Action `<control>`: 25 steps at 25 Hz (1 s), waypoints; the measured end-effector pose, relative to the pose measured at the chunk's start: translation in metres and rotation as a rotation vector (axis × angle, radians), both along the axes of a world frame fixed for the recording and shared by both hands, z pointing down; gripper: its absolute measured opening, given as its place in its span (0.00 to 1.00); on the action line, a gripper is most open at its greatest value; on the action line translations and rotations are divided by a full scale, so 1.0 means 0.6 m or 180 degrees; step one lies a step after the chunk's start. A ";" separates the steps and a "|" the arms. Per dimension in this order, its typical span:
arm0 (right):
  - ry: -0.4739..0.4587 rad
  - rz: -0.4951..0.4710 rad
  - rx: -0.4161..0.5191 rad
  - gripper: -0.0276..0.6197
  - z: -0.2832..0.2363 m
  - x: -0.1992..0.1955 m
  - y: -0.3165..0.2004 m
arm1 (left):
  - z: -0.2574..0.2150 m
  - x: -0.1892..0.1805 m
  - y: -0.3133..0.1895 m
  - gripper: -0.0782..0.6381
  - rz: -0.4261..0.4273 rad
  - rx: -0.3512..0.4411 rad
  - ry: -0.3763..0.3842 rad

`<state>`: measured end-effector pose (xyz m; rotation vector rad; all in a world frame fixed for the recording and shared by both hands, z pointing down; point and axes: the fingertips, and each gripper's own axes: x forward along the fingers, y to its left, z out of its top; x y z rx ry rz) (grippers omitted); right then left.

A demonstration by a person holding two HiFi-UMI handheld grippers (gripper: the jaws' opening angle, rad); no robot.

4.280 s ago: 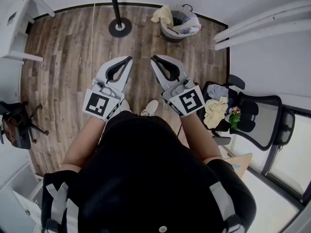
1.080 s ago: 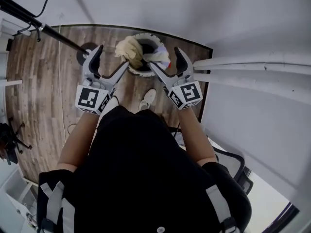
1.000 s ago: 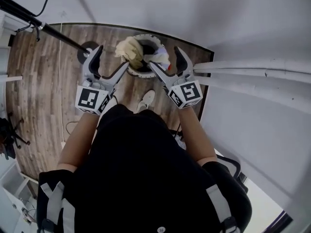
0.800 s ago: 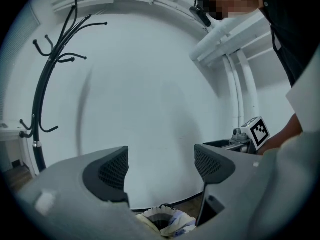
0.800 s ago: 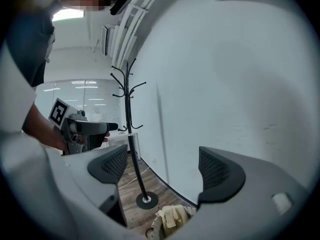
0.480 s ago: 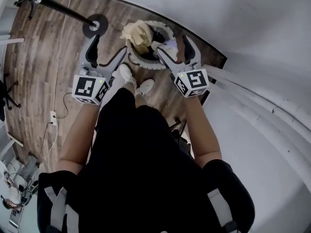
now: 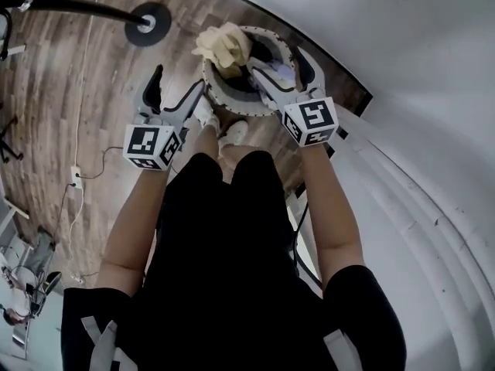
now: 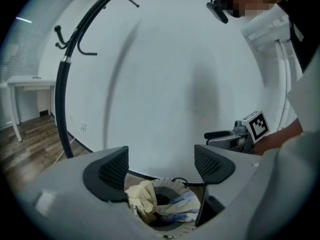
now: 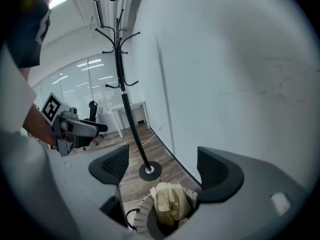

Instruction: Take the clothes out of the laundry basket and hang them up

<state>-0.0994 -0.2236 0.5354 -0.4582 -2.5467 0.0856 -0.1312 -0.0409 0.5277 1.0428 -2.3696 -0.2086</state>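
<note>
Barely begun: nothing lifted out, nothing hung.

Nearest, left hand-held gripper [image 7: 179, 80] and right hand-held gripper [image 7: 277, 64], both spread wide and empty. Just below and ahead of the jaws, laundry basket [image 9: 141, 211], cream garment [image 9: 169, 199] draped over its rim, pale blue garment [image 8: 180, 204] inside. Farther off, beyond the basket, bare coat stand [image 9: 121, 79], awaiting every piece.
</note>
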 end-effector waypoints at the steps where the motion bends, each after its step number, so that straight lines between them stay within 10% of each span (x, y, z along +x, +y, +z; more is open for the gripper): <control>1: 0.0070 -0.0044 -0.0007 0.68 0.026 -0.013 0.002 | 0.027 -0.005 0.002 0.69 -0.0058 -0.0021 0.0100; 16: 0.0942 -0.0767 0.0225 0.64 0.427 -0.131 0.028 | 0.435 -0.016 -0.008 0.69 -0.1269 -0.0234 0.1297; 25: 0.1311 -0.1065 0.0489 0.59 0.600 -0.160 0.060 | 0.636 -0.030 -0.019 0.69 -0.1550 -0.0563 0.1752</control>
